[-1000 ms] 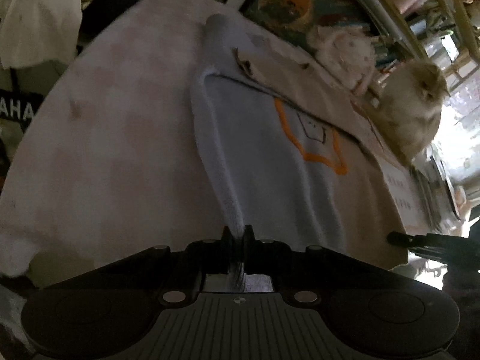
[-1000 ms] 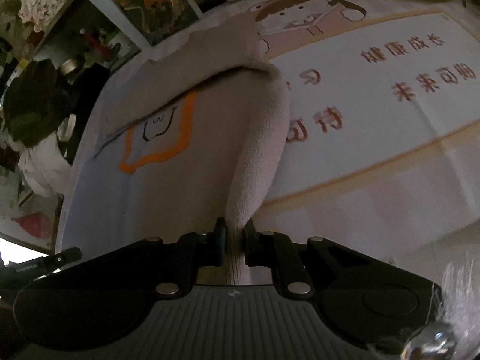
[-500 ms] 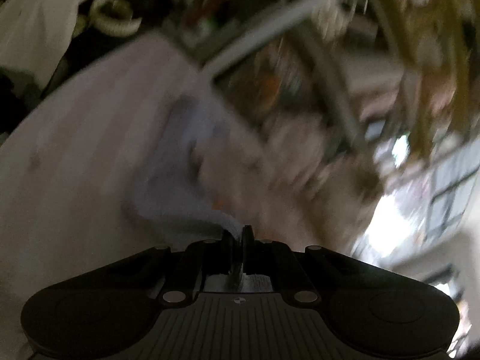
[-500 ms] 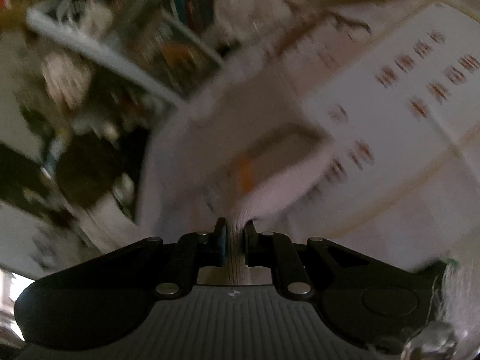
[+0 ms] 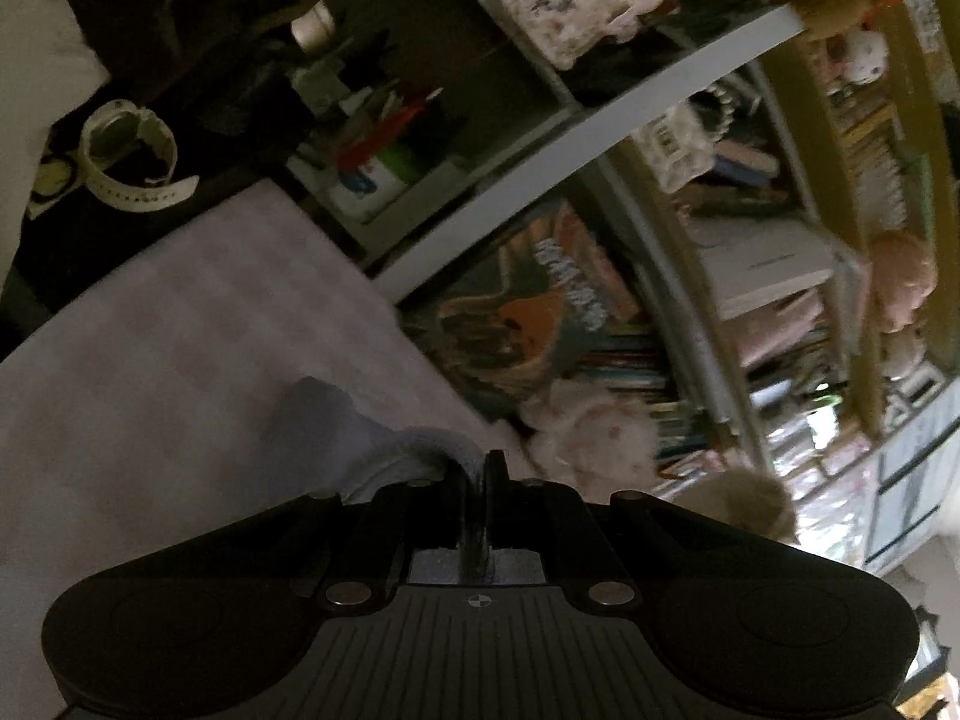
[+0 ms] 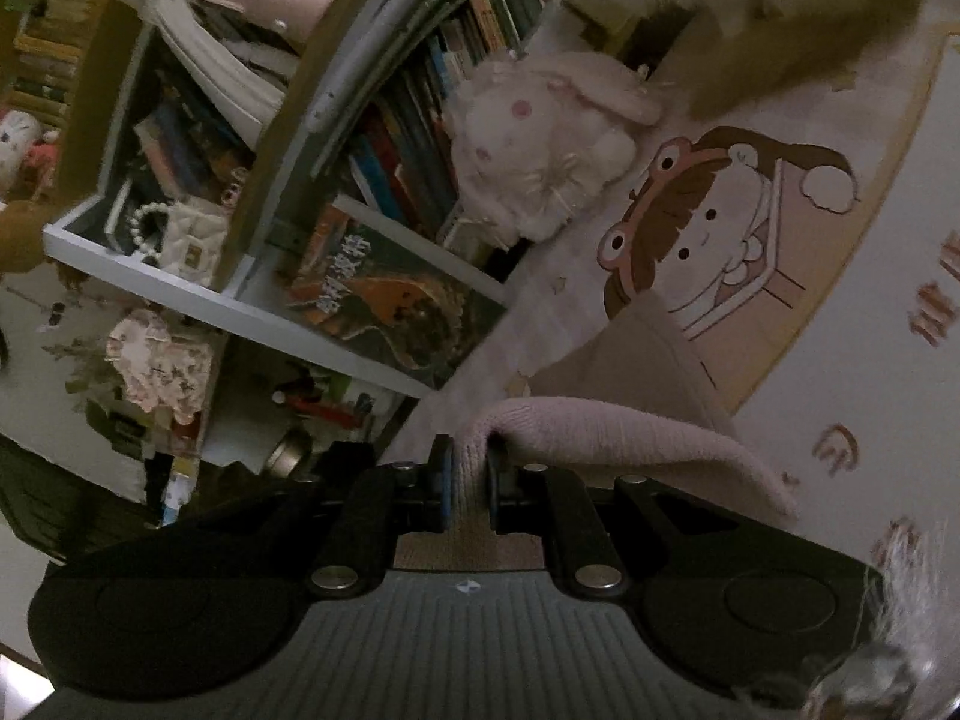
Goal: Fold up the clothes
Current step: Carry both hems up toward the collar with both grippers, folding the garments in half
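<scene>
The garment is a knit top, pale blue on the left side and beige on the right. My left gripper (image 5: 478, 468) is shut on its blue edge (image 5: 384, 450), which bunches just before the fingers above the pale bed sheet (image 5: 180, 324). My right gripper (image 6: 467, 462) is shut on the beige edge (image 6: 600, 438), which drapes to the right over the printed cartoon blanket (image 6: 840, 360). Most of the garment is hidden below both grippers.
A white bookshelf (image 5: 600, 138) crammed with books and toys stands right behind the bed; it also shows in the right wrist view (image 6: 240, 300). A pink plush bunny (image 6: 540, 150) and a tan furry toy (image 6: 750, 18) lie at the bed's far edge. A white watch (image 5: 129, 156) lies on a dark surface to the left.
Both grippers have swung forward and up with the garment's edge held. The views now face the bookshelf rather than the spread garment with its orange print.
</scene>
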The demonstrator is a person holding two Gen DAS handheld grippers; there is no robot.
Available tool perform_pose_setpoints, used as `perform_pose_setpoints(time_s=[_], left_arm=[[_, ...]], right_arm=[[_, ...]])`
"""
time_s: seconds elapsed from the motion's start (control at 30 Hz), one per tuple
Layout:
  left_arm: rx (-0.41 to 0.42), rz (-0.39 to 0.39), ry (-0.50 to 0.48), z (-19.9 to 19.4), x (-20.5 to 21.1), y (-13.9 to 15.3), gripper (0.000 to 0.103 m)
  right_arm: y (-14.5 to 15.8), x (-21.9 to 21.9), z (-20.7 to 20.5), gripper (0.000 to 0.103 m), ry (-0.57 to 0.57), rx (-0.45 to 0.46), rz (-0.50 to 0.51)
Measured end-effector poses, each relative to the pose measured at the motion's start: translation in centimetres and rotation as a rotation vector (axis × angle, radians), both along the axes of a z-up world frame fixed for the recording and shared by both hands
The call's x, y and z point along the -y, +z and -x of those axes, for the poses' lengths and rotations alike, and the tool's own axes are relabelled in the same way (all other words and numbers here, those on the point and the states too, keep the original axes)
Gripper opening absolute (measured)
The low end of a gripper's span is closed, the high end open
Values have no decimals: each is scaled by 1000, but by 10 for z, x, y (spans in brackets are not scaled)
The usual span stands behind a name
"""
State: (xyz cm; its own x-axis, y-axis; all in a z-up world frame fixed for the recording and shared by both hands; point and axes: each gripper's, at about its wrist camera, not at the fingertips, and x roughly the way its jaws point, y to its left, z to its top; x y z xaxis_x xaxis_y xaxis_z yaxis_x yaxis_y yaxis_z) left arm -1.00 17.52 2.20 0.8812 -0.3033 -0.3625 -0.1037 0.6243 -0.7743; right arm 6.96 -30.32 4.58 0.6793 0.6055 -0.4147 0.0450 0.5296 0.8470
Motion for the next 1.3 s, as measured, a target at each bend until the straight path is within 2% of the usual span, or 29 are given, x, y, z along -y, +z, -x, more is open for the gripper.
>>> perform_pose_setpoints(time_s=[0.3, 0.4, 0.43, 0.47, 0.53, 0.57, 0.6, 0.63, 0.67, 0.8, 1.0, 1.1, 1.13, 1.17, 1.2, 1.23, 1.3], left_arm=[[-115, -72, 25, -34, 2, -19, 4], [-156, -103, 14, -48, 4, -24, 7], [-166, -119, 1, -53, 5, -25, 10], [-176, -135, -11, -58, 6, -25, 11], [-190, -164, -30, -66, 7, -25, 21], [-188, -174, -30, -67, 7, -24, 24], [-176, -185, -14, -66, 5, -23, 34], [-159, -197, 10, -63, 3, -21, 46], [-143, -209, 35, -60, 1, -20, 51], [-156, -313, 11, -71, 8, -21, 51], [-190, -478, -49, -92, 21, -25, 52], [-208, -561, -79, -102, 28, -26, 51], [-213, -575, -90, -105, 29, -28, 51], [-214, -577, -103, -108, 31, -29, 49], [-212, -578, -117, -109, 32, -30, 41], [-212, -571, -122, -111, 31, -32, 9], [-224, -477, -77, -111, 20, -37, 5]], right_arm=[[-28, -10, -46, 11, 43, -86, 22], [-37, -13, -60, 15, 52, -115, 35], [-40, -13, -64, 18, 50, -125, 46], [-41, -13, -67, 28, 42, -129, 62], [-42, -11, -72, 48, 20, -128, 102], [-41, -11, -74, 49, 17, -122, 127], [-39, -10, -75, 50, 18, -111, 154], [-37, -11, -76, 53, 33, -96, 195], [-34, -14, -77, 55, 55, -78, 243], [-26, -27, -80, 58, 153, 0, 448], [-25, -84, -95, 59, 346, 192, 828], [-38, -100, -110, 54, 394, 203, 931], [-43, -103, -114, 45, 410, 191, 948], [-46, -104, -117, 31, 424, 178, 940], [-48, -103, -120, 23, 437, 169, 922], [-49, -103, -122, 12, 450, 161, 904], [-45, -92, -123, 6, 435, 166, 812]])
